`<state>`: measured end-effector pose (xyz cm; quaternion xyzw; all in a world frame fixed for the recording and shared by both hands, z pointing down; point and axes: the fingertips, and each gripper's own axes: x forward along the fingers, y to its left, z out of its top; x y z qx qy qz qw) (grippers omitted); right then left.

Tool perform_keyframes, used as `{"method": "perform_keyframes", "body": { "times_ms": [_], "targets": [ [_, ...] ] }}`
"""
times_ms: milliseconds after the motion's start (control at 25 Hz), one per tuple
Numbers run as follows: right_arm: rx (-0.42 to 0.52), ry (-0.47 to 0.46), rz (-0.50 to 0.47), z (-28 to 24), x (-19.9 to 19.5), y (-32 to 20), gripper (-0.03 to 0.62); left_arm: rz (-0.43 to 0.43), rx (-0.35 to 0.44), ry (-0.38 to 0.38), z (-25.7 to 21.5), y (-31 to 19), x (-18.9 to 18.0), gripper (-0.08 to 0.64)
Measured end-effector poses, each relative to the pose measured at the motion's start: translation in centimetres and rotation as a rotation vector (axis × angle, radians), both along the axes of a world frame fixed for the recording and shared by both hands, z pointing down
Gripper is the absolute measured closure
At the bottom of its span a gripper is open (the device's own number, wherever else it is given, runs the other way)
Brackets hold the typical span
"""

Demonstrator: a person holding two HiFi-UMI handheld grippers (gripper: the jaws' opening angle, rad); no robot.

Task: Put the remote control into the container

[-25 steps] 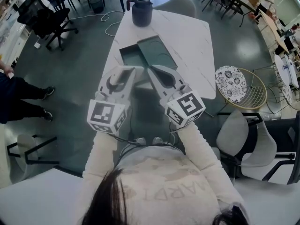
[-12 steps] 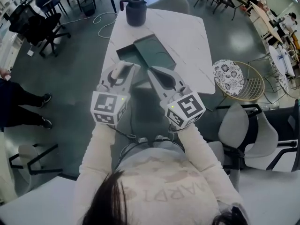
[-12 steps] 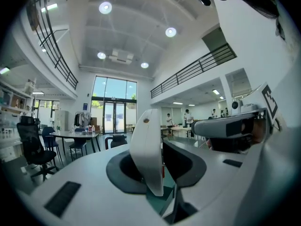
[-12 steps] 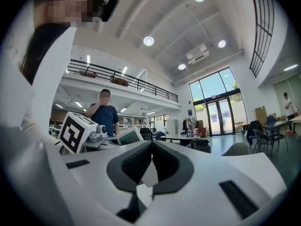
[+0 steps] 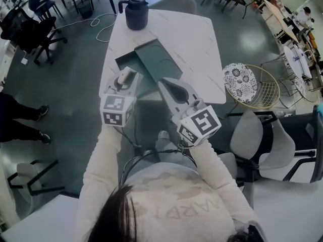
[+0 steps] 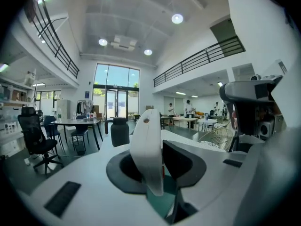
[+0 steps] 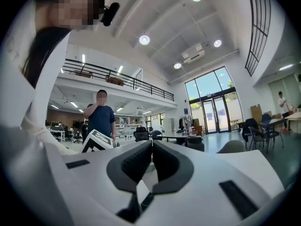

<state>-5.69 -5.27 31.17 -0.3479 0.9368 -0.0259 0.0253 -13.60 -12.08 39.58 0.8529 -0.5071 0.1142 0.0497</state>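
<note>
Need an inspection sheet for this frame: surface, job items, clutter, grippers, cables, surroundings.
Surface: white marbled table, mostly bare.
Job's things: white remote control upright between the left gripper's jaws; green container on the table ahead of both grippers.
Clutter: dark jug at the table's far end.
Grippers: left gripper shut on the remote control; right gripper shut, empty.
Cables: white cable on the floor near the jug; gripper leads run to the person's chest.
Surroundings: office chairs left, wire chair right, bystander in the background.
</note>
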Motion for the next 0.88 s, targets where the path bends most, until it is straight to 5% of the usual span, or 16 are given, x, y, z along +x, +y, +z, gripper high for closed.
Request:
{"method": "perform_keyframes", "body": {
  "times_ms": [880],
  "targets": [
    [-0.030, -0.035, -0.030, 0.5, 4.8, -8.3, 0.575, -0.076, -0.225, -0.074, 7.9, -8.2, 1.6, 0.454]
  ]
}}
